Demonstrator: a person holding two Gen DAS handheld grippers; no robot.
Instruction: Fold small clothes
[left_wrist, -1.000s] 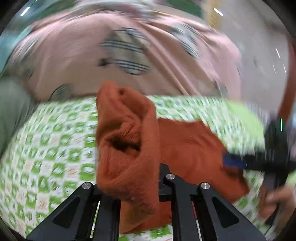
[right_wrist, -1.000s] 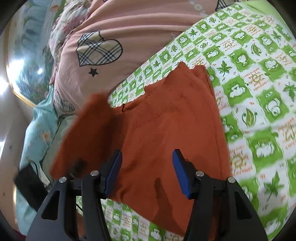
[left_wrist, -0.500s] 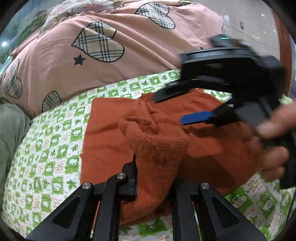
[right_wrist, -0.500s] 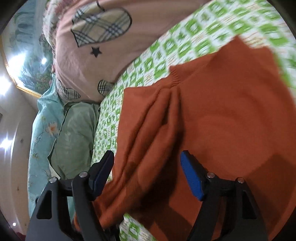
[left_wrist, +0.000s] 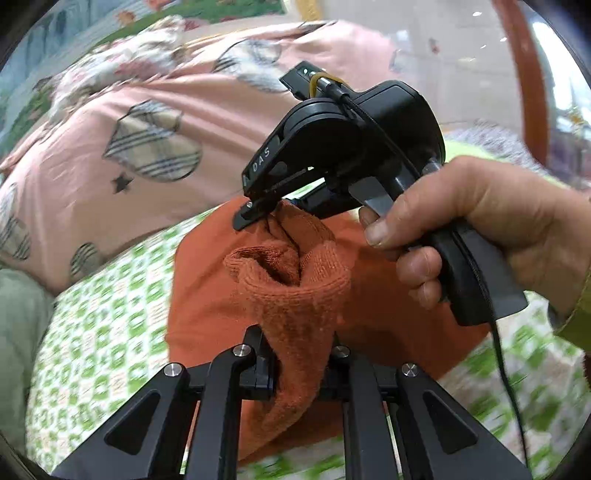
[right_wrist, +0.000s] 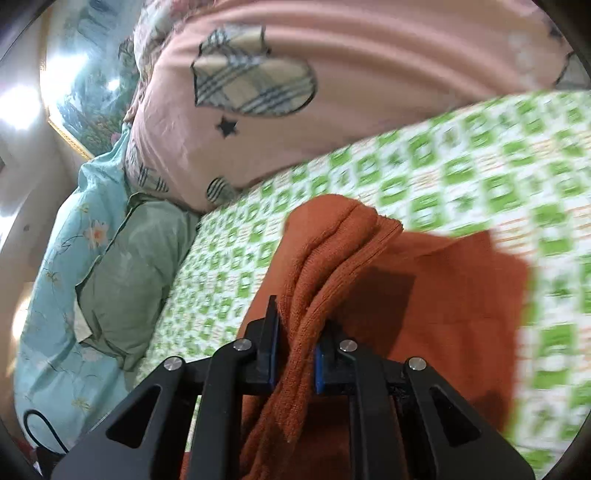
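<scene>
An orange knit garment (left_wrist: 207, 295) lies on the green-and-white patterned bed sheet (left_wrist: 92, 332). My left gripper (left_wrist: 301, 363) is shut on a bunched fold of it, lifted above the flat part. My right gripper (right_wrist: 295, 363) is shut on another bunched fold of the same garment (right_wrist: 461, 295). In the left wrist view the right gripper (left_wrist: 266, 212) pinches the cloth just beyond my left fold, with a hand (left_wrist: 480, 221) on its handle.
A pink quilt with plaid hearts (left_wrist: 147, 147) lies behind the garment; it also shows in the right wrist view (right_wrist: 332, 92). A pale green pillow (right_wrist: 125, 280) and a teal floral cover (right_wrist: 55, 295) lie at the left.
The right gripper went from open over the flat garment to shut on a bunched fold close to the left gripper. The left gripper kept its hold.
</scene>
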